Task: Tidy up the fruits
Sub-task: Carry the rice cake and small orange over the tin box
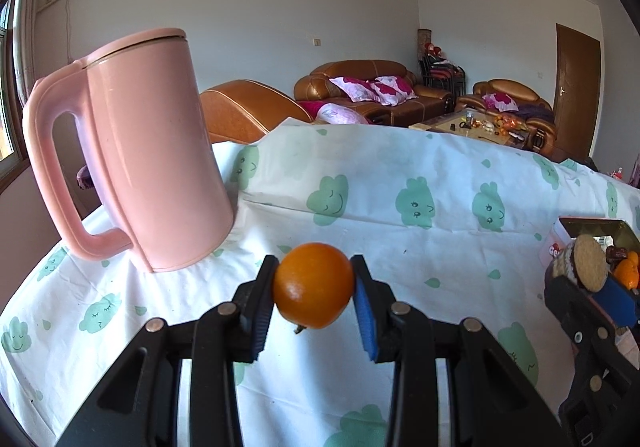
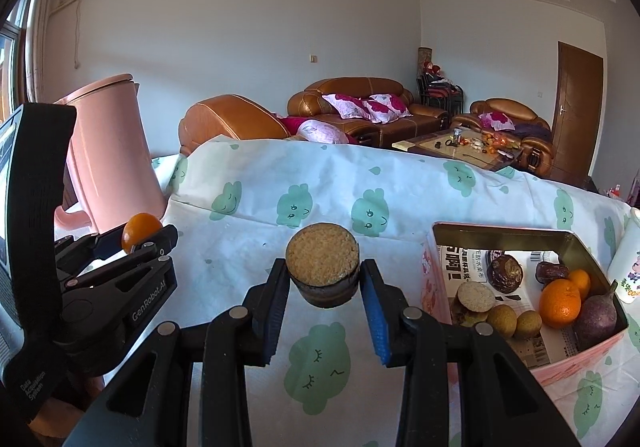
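Note:
My left gripper [image 1: 314,293] is shut on an orange [image 1: 313,290] and holds it above the clothed table; it also shows in the right wrist view [image 2: 140,235] at the left. My right gripper [image 2: 324,279] is shut on a round brown cake with a crumbly tan top [image 2: 322,263], also seen in the left wrist view [image 1: 588,263]. An open pink tin box [image 2: 500,237] at the right holds oranges [image 2: 559,303], a purple passion fruit [image 2: 596,317], small brown-green fruits [image 2: 502,319], dates [image 2: 506,273] and another cake [image 2: 476,297].
A tall pink kettle [image 1: 152,151] stands at the table's left rear. A white cup [image 2: 632,259] stands right of the tin. The table carries a white cloth with green cloud prints [image 1: 400,207]. Sofas and a coffee table lie beyond.

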Demonstrator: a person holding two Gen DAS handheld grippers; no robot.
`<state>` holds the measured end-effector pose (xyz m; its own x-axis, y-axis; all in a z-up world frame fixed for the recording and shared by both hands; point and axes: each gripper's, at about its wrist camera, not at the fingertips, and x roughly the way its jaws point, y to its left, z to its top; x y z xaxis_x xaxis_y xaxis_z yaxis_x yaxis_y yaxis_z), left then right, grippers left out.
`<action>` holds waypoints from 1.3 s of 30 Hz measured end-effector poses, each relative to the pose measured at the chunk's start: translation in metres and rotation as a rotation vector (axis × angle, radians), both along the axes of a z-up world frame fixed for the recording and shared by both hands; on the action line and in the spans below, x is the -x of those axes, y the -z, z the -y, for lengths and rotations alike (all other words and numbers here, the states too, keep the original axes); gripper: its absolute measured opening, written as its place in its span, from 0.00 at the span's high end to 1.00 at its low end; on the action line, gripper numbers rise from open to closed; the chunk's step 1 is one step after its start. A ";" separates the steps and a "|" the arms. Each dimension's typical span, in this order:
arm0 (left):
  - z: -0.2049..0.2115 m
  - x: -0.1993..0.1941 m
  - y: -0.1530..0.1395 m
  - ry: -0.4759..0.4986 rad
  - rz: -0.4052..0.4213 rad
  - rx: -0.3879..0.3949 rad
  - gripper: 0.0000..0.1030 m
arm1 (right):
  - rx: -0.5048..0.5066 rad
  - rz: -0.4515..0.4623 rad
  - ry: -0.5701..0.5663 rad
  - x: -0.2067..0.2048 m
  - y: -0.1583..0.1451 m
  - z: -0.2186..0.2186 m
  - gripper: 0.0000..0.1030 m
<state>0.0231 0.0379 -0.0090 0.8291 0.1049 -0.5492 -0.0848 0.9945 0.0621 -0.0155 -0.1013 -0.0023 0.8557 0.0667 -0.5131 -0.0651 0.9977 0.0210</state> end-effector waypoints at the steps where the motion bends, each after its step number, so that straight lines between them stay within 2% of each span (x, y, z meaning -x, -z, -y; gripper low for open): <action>1: 0.000 0.003 0.000 0.000 0.004 0.001 0.63 | 0.001 0.000 0.000 0.002 0.000 0.001 0.63; 8: 0.010 0.016 -0.001 0.000 0.016 -0.009 0.63 | -0.002 -0.003 0.007 0.013 0.000 0.009 0.63; 22: 0.050 0.035 -0.003 0.071 0.017 -0.004 0.63 | 0.000 -0.004 0.036 0.034 -0.001 0.043 0.63; 39: 0.112 0.048 -0.010 0.190 0.041 -0.011 0.63 | 0.065 0.037 0.097 0.054 -0.005 0.096 0.63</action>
<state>-0.0247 -0.0746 0.0011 0.8565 -0.0495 -0.5138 0.1013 0.9922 0.0733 -0.0699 -0.1974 0.0026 0.8748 -0.0500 -0.4819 0.0326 0.9985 -0.0444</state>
